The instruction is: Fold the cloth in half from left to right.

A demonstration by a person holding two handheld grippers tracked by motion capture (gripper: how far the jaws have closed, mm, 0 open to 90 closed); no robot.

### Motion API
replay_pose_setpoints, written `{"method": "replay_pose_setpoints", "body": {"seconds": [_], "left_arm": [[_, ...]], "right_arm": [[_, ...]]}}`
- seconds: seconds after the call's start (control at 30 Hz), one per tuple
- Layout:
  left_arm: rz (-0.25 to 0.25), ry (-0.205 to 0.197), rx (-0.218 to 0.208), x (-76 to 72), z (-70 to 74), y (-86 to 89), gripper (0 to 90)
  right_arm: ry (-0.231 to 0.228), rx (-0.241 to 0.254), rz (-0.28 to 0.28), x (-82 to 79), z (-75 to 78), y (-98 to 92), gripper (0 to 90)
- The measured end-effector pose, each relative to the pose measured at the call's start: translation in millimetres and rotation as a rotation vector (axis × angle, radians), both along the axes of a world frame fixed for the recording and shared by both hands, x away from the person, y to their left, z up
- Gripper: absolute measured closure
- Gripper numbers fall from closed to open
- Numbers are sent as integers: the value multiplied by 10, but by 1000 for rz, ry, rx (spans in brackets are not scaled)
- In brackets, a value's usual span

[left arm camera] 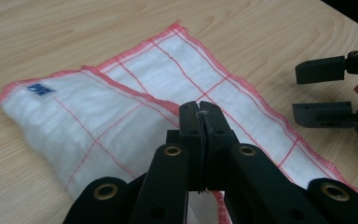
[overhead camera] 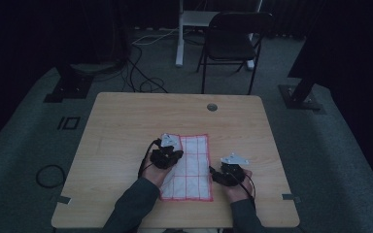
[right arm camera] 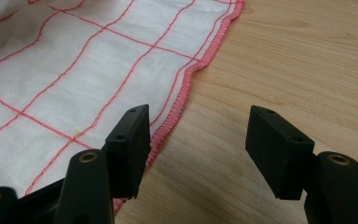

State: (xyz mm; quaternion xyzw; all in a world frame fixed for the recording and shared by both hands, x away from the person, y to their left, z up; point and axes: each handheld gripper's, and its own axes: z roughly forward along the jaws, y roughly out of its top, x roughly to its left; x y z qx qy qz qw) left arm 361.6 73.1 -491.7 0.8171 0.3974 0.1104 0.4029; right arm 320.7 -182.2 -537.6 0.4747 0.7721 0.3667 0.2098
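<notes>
Left gripper (left arm camera: 200, 122) jaws pressed together, a sliver of white fabric pinched between them, so clamped on the cloth (left arm camera: 135, 107) at a folded-over part near its left edge; in the high view this gripper (overhead camera: 167, 154) sits over the cloth's (overhead camera: 194, 167) upper-left area. Right gripper (right arm camera: 196, 140) jaws wide apart, nothing between them, its left jaw over the cloth's (right arm camera: 74, 70) red-stitched hem, its right jaw over bare wood. In the high view the right gripper (overhead camera: 223, 174) is just beside the cloth's right edge, low down. Cloth is white with red grid lines and red border, small blue tag near one corner, lying near the table's (overhead camera: 126, 121) middle toward the person's side. Black chair (overhead camera: 233, 41) stands beyond the far edge. Cables (overhead camera: 141, 73) on the grey floor.
</notes>
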Motion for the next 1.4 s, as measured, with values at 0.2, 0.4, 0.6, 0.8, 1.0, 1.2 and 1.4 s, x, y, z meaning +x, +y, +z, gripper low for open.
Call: {"method": "replay_pose_setpoints", "body": {"seconds": [0.2,0.4,0.6,0.8,1.0,1.2,1.4], "left_arm": [[-18,1,7,8,-8,-98,894],[-32,1,2,5,8,-177,894],[-51,0,3,11,24,-265,894],[-68,3,-4,-7,17,-363,894],[-83,7,-6,-17,11,-446,894],[-91,7,-9,-15,4,-524,894],[-104,10,-13,-25,-2,-614,893]], "right_arm": [[1,-2,4,1,-4,5,401],[1,0,0,2,-3,2,400],[-1,3,-8,12,-1,-23,399],[0,5,-31,30,-1,-77,399],[1,10,-46,41,0,-117,400],[3,9,-48,45,-2,-123,399],[5,9,-53,50,-5,-133,399]]}}
